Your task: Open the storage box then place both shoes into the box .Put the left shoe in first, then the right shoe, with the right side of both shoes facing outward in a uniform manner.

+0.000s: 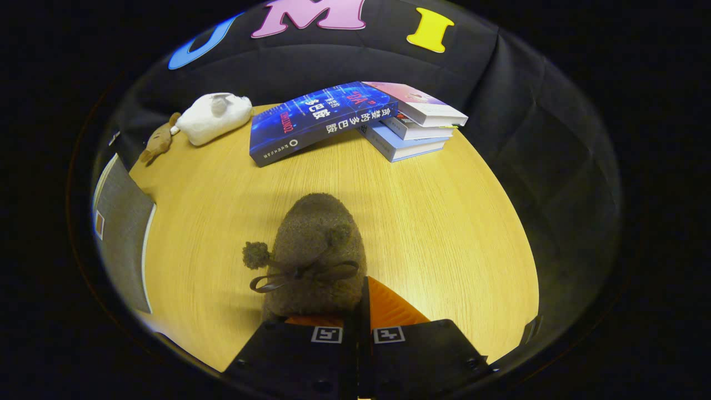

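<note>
Gripper view: gripper [358, 311] fingers pinched together on the fuzzy brown shoe [316, 250].

Tool [358, 311]: low over the bench, pointing forward.
Fingers [389, 308]: pulled close together, almost no gap.
Grip: they pinch the back edge of the shoe [316, 250].
Tilt: level, fingers side by side.

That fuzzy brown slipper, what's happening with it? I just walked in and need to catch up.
A person's handheld gripper has its jaws closed together on the back edge of the fuzzy brown slipper, which sits above the wooden table. Beyond it lie a stack of books and a white plush toy. The slipper isn't boxed yet.
</note>
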